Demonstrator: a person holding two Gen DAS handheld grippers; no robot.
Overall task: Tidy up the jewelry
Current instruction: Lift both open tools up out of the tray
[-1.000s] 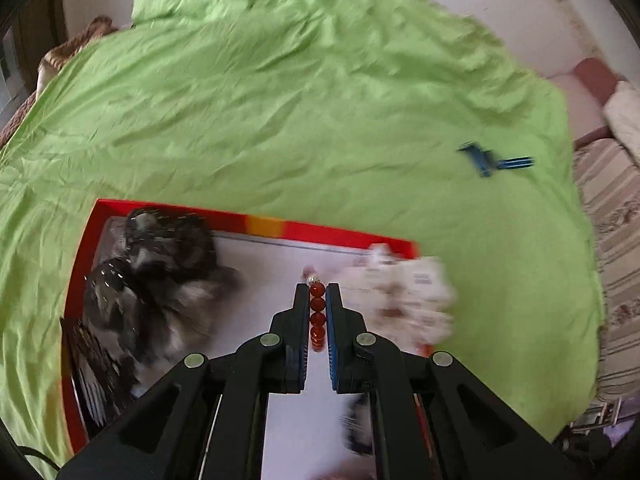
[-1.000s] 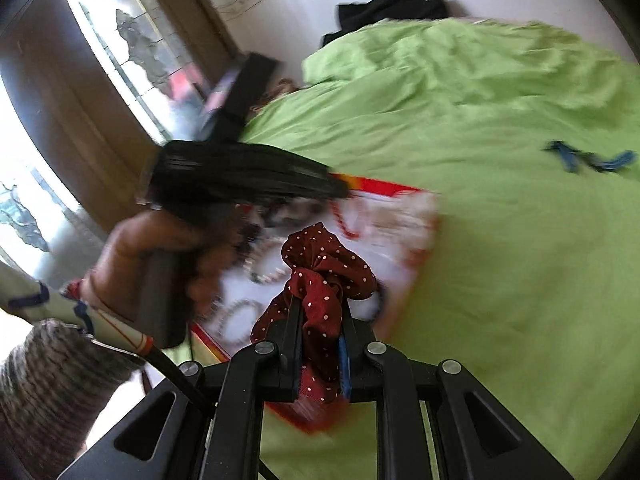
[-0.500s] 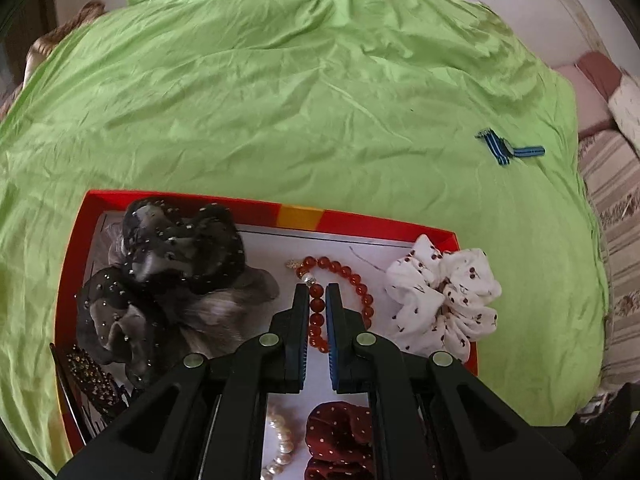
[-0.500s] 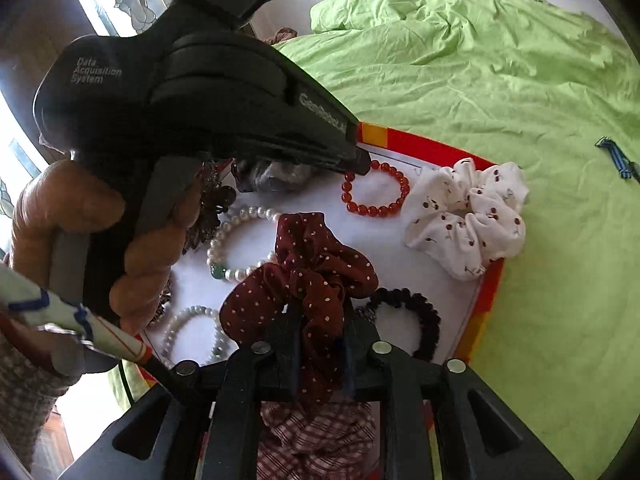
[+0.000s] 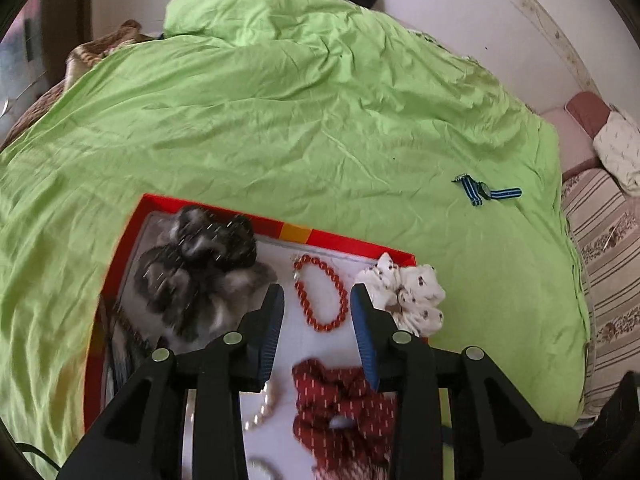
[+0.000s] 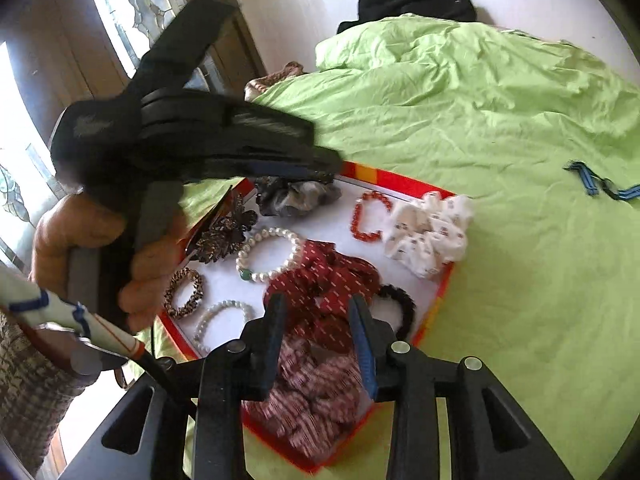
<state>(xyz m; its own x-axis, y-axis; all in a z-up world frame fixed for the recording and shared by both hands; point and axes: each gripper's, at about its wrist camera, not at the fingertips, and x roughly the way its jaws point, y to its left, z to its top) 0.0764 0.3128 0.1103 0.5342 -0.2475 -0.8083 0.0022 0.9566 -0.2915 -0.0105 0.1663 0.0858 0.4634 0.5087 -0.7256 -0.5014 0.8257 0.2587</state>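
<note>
**Jewelry gathered in the red tray**

A red-rimmed, white-floored tray (image 6: 442,300) lies flat on the bed. Inside it, a red bead bracelet (image 5: 320,296) lies as an open loop beside a white patterned scrunchie (image 5: 412,296) draped over the rim. Nearer sit a dark red dotted scrunchie (image 6: 320,284), a white pearl bracelet (image 6: 268,254) and a grey gauzy scrunchie (image 5: 200,272).

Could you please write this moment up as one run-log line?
left gripper: opening, over red bead bracelet | right gripper: opening, over red dotted scrunchie | tray: holds both
</note>
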